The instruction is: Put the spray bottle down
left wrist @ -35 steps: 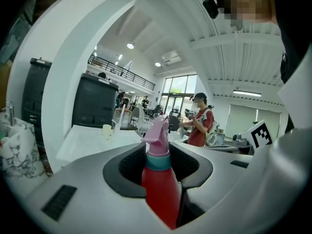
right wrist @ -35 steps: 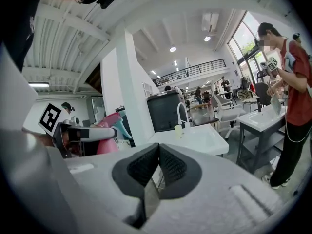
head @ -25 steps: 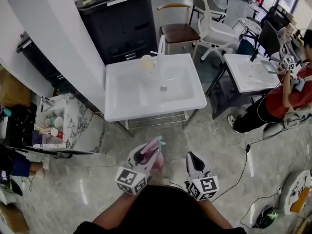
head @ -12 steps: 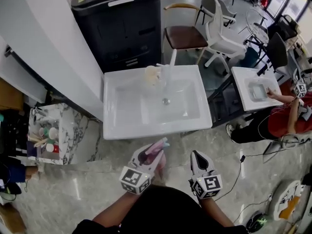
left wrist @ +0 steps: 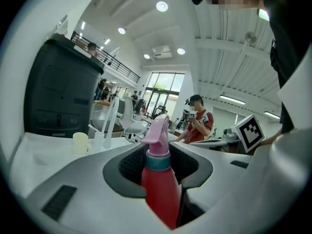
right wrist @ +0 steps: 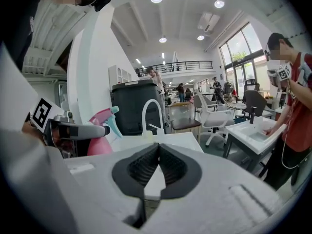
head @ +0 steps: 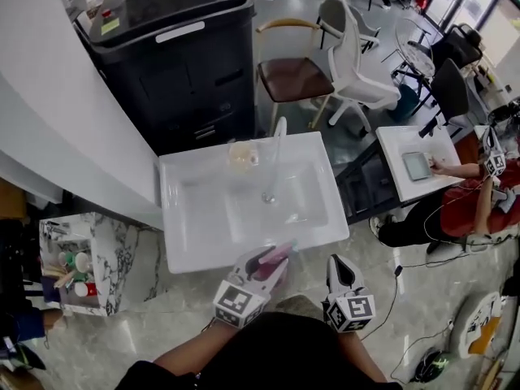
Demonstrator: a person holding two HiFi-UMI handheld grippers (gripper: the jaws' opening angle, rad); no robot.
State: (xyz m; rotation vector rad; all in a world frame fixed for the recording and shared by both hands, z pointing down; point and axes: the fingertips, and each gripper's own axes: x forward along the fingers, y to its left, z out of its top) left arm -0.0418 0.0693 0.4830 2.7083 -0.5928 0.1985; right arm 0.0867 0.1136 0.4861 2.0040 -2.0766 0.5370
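Jaws of the left gripper (left wrist: 163,155) clamp the spray bottle (left wrist: 158,189) upright between them; the right gripper (right wrist: 157,165) is closed, empty. Bottle not yet down; the sink (head: 195,242) just ahead seems the likely spot.

tongs (left wrist: 163,172) clamp red spray bottle (left wrist: 160,189) upright.

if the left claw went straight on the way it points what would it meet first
Probably the white sink: the left claw, shut on the spray bottle, aims slightly down across its front rim toward the basin. Depth is unclear.
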